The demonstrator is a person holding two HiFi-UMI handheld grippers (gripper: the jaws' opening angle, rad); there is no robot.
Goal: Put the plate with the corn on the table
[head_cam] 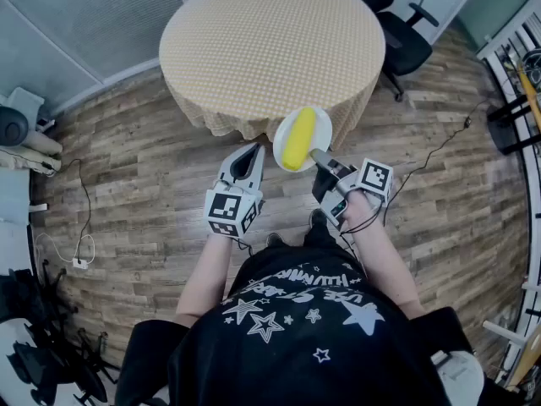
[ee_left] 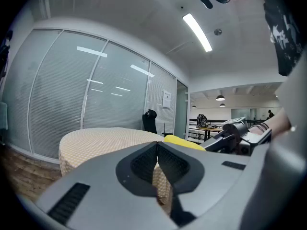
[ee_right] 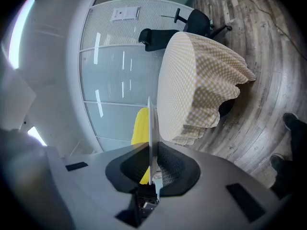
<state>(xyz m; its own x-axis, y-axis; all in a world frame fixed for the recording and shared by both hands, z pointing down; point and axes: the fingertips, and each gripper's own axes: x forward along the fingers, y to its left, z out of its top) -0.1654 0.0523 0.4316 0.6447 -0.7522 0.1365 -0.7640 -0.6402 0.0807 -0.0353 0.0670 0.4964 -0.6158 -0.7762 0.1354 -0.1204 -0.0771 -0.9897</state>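
Observation:
A white plate (head_cam: 319,134) carrying a yellow corn cob (head_cam: 298,139) is held in the air just in front of the round table (head_cam: 270,45), which has a checked tan cloth. My right gripper (head_cam: 319,157) is shut on the plate's near rim. In the right gripper view the plate (ee_right: 150,128) shows edge-on between the jaws, with the corn (ee_right: 140,126) on its left side. My left gripper (head_cam: 247,161) hovers to the left of the plate, shut and holding nothing. Seen from the left gripper (ee_left: 157,147), the corn (ee_left: 184,142) peeks over its jaws.
A black office chair (head_cam: 397,24) stands at the table's right rear. Wood plank floor (head_cam: 127,193) surrounds the table. Cables and a power strip (head_cam: 82,263) lie at left. Glass partition walls (ee_left: 96,104) stand behind the table. Racks (head_cam: 516,66) line the right wall.

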